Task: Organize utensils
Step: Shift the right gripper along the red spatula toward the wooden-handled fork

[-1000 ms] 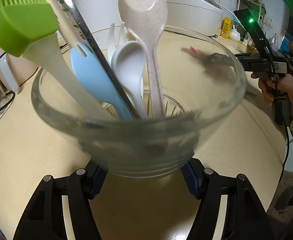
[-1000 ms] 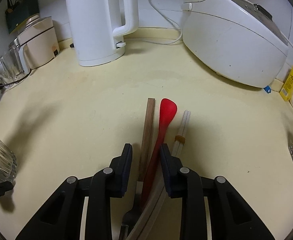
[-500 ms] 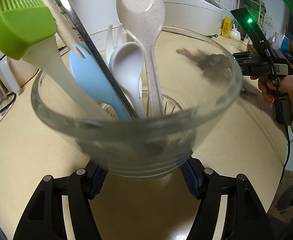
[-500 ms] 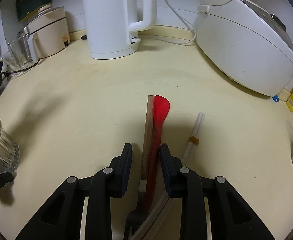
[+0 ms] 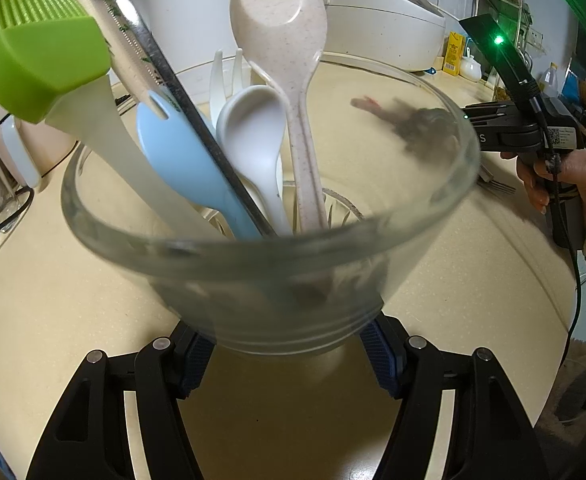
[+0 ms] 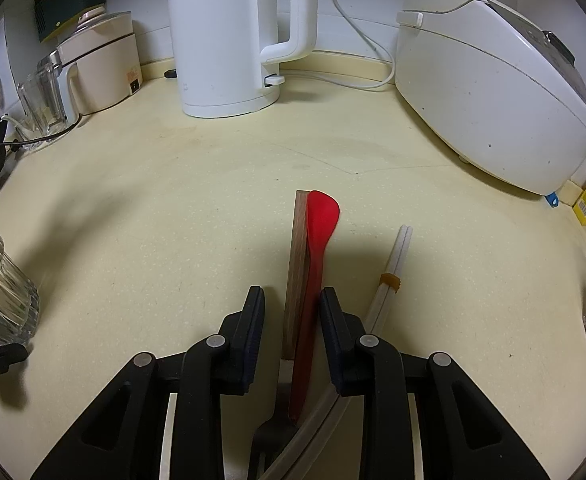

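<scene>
**Holding glass cup w/ utensils; red spoon in other gripper**

Gripping the glass cup point(image 5: 269, 280) from both sides, the left gripper point(image 5: 285, 354) has its blue pads pressed on the cup's lower wall, near edge of left wrist view. Cup stands on the cream counter point(image 5: 53, 300) & is crowded: green silicone brush point(image 5: 41, 64) leaning far-left, pale blue spatula point(image 5: 181, 164), long metal utensil point(image 5: 173, 92) slanting across, white spoon point(image 5: 253, 136), speckled beige spoon point(image 5: 281, 28) upright mid, white fork point(image 5: 225, 76) behind. Right half of cup mouth is open room.

Right gripper point(image 6: 293, 312) is narrow, jaws either side of the red spoon point(image 6: 317, 264) & a wooden stick point(image 6: 297, 272) just left of it; the two touch along their length. Can't tell if pads actually press on them. Red bowl end points far, away from gripper. White chopsticks point(image 6: 393, 272) w/ a yellow band lie just right of the right jaw, on counter. A dark fork point(image 6: 273, 428) sits under the gripper at near edge.

Counter ahead of right gripper is bare up to the white kettle point(image 6: 229, 36) far-mid & rice cooker point(image 6: 493, 92) far-right. Glass cup shows at left edge of right wrist view, well apart from red spoon.
</scene>
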